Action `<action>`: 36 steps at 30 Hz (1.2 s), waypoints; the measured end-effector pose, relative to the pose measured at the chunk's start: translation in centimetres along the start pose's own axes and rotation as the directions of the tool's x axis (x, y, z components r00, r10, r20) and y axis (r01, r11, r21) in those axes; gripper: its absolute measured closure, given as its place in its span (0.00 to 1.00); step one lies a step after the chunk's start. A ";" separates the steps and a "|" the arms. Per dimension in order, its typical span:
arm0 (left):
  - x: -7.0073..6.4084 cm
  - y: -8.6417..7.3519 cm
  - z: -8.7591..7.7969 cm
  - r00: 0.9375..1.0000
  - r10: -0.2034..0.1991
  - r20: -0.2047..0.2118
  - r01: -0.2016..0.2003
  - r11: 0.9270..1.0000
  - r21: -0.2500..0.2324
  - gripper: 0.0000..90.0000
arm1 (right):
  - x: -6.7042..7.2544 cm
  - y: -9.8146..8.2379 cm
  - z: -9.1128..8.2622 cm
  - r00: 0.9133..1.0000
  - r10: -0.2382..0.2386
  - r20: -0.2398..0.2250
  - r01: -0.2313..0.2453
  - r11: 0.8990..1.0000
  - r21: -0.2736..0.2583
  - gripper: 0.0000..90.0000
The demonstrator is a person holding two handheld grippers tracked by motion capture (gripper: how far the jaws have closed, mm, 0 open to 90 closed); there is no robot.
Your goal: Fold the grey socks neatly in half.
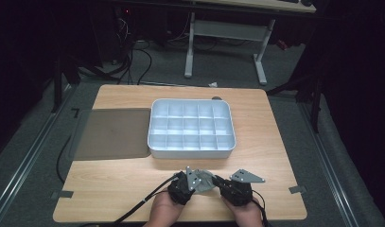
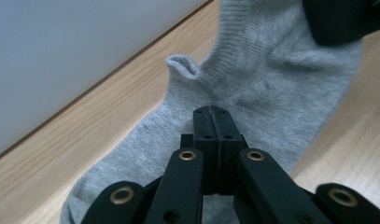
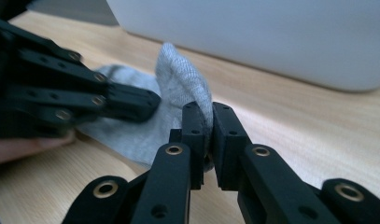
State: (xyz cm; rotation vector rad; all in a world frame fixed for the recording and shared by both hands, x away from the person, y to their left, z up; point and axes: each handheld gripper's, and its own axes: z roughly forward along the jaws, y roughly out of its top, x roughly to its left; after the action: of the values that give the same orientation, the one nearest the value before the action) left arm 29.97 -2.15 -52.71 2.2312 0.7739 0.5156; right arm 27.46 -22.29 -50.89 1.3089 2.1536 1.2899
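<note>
A grey sock [image 1: 208,178] lies on the wooden table near its front edge, between my two grippers. In the left gripper view the sock [image 2: 253,70] spreads flat under my left gripper [image 2: 211,114], whose jaws stand together with their tips on the fabric; I see no fabric between them. My right gripper [image 3: 207,123] is shut on a raised fold of the sock [image 3: 178,70]. The left gripper [image 3: 148,102] comes in from the left of the right gripper view, its tip resting on the sock. In the high view both grippers [image 1: 204,184] [image 1: 218,182] point toward each other.
A white tray [image 1: 192,152] with several small compartments stands just beyond the sock; its wall [image 2: 61,56] [image 3: 271,42] is close to both grippers. A dark mat [image 1: 112,135] lies left of the tray. Both hands sit at the table's front edge.
</note>
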 end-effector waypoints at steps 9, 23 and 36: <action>0.4 0.3 0.0 1.000 -0.027 0.016 0.027 1.000 0.005 0.93 | 1.0 0.6 -0.1 0.999 -0.039 0.004 0.039 0.999 -0.033 0.95; 7.3 -4.2 -4.1 0.903 -0.364 0.227 0.385 0.922 -0.053 0.57 | 0.7 0.4 -0.3 0.999 -0.039 0.033 0.040 0.999 -0.032 0.94; 7.6 -5.0 -3.4 0.876 -0.389 0.285 0.409 0.912 -0.012 0.83 | 1.3 0.7 -0.2 0.994 -0.070 0.080 0.070 0.998 0.003 0.94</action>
State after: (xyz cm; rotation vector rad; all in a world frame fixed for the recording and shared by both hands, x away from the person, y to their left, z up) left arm 31.86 7.36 -53.09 1.9442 1.0133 0.0246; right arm 27.00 -21.22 -49.98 1.2508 2.1251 1.1905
